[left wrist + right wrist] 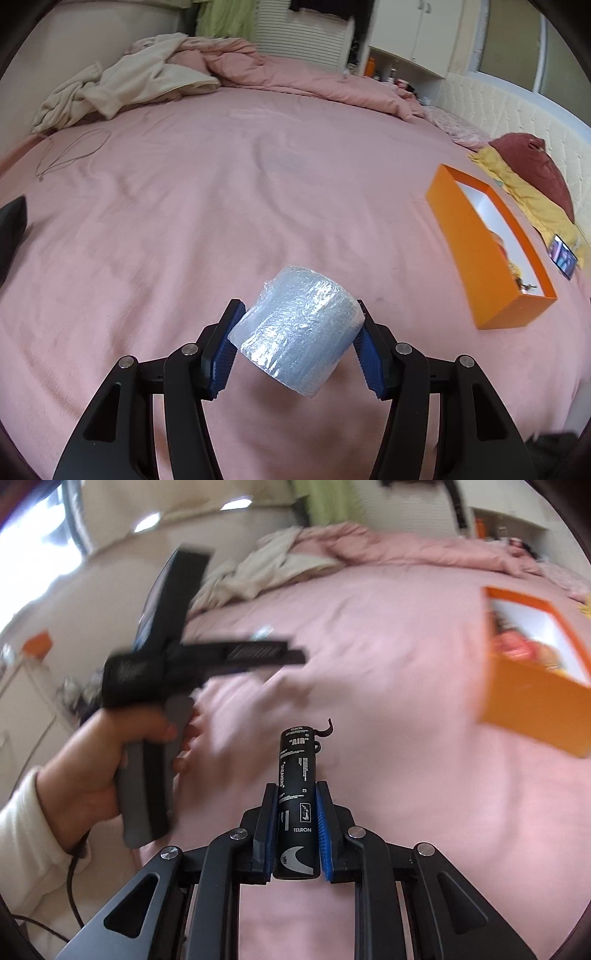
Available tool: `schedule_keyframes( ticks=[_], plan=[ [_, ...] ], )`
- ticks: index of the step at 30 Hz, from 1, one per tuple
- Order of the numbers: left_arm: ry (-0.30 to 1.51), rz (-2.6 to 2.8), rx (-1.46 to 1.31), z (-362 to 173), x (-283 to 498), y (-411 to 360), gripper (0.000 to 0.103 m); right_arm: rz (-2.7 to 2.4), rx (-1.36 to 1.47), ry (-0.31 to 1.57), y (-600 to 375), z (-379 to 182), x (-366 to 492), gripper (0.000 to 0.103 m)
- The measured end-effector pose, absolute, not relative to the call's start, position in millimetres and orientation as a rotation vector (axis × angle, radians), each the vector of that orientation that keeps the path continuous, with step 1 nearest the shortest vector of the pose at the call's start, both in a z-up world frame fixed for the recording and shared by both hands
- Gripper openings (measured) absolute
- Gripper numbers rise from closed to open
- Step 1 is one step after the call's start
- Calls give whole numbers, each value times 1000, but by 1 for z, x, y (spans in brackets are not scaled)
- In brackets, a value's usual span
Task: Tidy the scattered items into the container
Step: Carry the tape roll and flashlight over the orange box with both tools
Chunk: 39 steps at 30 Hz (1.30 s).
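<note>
Orange box (484, 254) sits open on the pink bedsheet (221, 206), off to the right in both wrist views, with some colourful items already lying on its white inside. In the right wrist view the box (535, 701) is blurred, and what it holds cannot be made out.

Left gripper (295, 343) holds a roll of clear film (299, 332) above the sheet, its blue pads pressed on the roll's two flat ends, the jaws moderately wide. The roll sits tilted between them.

Right gripper (297, 827) is clamped on a black tube (297, 794) with white print, jaws narrow, pads against its sides. The tube points forward along the fingers, its far end sticking out past the tips, with a small hook there.

The right wrist view also catches a hand (107, 768) in a cream sleeve (26, 849) gripping the left gripper's handle, blurred. A cream garment (122, 85) and a rumpled pink duvet (295, 77) lie at the far side of the bed.
</note>
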<state>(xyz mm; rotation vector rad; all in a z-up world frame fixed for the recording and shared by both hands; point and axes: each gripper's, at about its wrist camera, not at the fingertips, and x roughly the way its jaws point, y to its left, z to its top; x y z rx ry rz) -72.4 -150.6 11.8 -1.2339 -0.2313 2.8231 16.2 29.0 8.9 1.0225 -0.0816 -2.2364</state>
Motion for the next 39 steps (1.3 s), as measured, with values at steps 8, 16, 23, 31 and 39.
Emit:
schedule_keyframes(
  ticks=[8,16,23,31,39],
  plan=[
    [-213,2670,-1076,64,-113,-68,58,-2511,910,-226,125,57,-35,18],
    [-64,2573,-1052,112,-193,33,58,-2656,952,-304,155,69,-100,19],
    [-58,2531,-1264,79,-241,64,64,-2626,1035,-335,165,50,-120,31],
    [-153,2606,-1250,59,-208,19,64,-2597,1024,-366,178,39,-106,35],
    [-321,2580,-1284,24,-173,-17,69,-2543,1138,-168,166,36,-112,41]
  ],
)
